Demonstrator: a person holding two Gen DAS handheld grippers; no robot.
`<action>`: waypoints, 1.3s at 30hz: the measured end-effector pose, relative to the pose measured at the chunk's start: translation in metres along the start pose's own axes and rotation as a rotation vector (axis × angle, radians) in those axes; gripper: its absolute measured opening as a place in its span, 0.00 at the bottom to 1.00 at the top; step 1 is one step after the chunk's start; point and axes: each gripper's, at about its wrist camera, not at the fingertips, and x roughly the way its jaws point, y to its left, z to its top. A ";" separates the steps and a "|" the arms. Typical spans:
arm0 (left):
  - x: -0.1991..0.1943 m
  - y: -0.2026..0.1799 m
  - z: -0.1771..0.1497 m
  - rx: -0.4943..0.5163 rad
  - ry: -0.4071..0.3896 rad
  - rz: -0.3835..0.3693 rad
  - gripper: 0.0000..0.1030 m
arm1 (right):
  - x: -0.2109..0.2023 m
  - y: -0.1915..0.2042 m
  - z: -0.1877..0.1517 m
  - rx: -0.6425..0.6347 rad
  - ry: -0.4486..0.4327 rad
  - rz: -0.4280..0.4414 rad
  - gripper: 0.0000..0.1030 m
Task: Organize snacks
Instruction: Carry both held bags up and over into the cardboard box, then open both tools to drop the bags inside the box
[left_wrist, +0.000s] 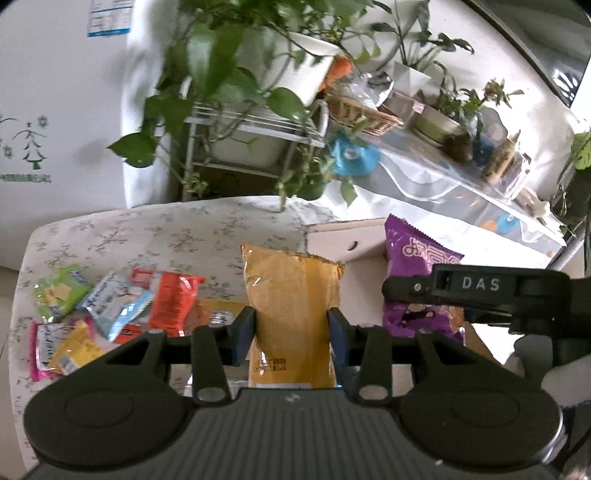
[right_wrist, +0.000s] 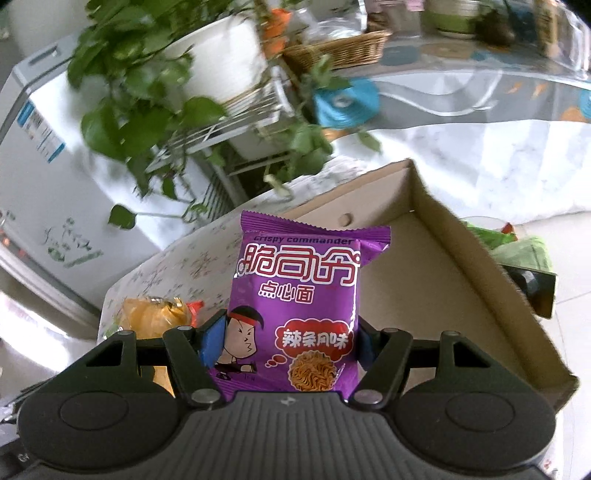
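So we are mid-way at best. Our left gripper (left_wrist: 291, 334) has its jaws clamped on the yellow packet (left_wrist: 293, 314), held upright above the table (left_wrist: 147, 229), and our right gripper (right_wrist: 286, 341) grips the purple noodle packet (right_wrist: 299, 306), also upright, with its lower part pinched between the blue pads. In the right wrist view the purple packet hangs in front of the cardboard box (right_wrist: 461, 258), whose visible floor looks bare, so we judge nothing has been stored there yet, though part of the interior is hidden behind the packet. From the left wrist view the right gripper sits just beside ours, toward the box.

What is left, as we read it: both held packets need setting into the box, and a loose heap remains on the table to the left, namely a green packet (left_wrist: 61, 291), a blue-and-white packet (left_wrist: 118, 306), a red packet (left_wrist: 173, 302) and a pink-edged packet (left_wrist: 46, 349) with a small yellow one overlapping it. Several overlap, so we cannot count them exactly.

The table wears a pale cloth with a faint floral print. Behind it stands a metal plant rack (left_wrist: 255, 129) with trailing green leaves and a white pot, a white appliance to the left, and a long side counter carrying a wicker basket (left_wrist: 362, 114) and more potted plants. The floor looks tiled and light.
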 end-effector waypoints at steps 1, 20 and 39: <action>0.002 -0.005 0.001 0.004 0.000 -0.006 0.40 | -0.002 -0.004 0.001 0.008 -0.003 -0.003 0.71; 0.071 -0.081 0.003 -0.064 0.084 -0.096 0.40 | -0.023 -0.073 0.007 0.189 -0.047 -0.135 0.72; 0.020 0.000 0.010 0.005 0.059 0.004 0.74 | -0.016 -0.039 0.007 0.110 -0.041 0.027 0.82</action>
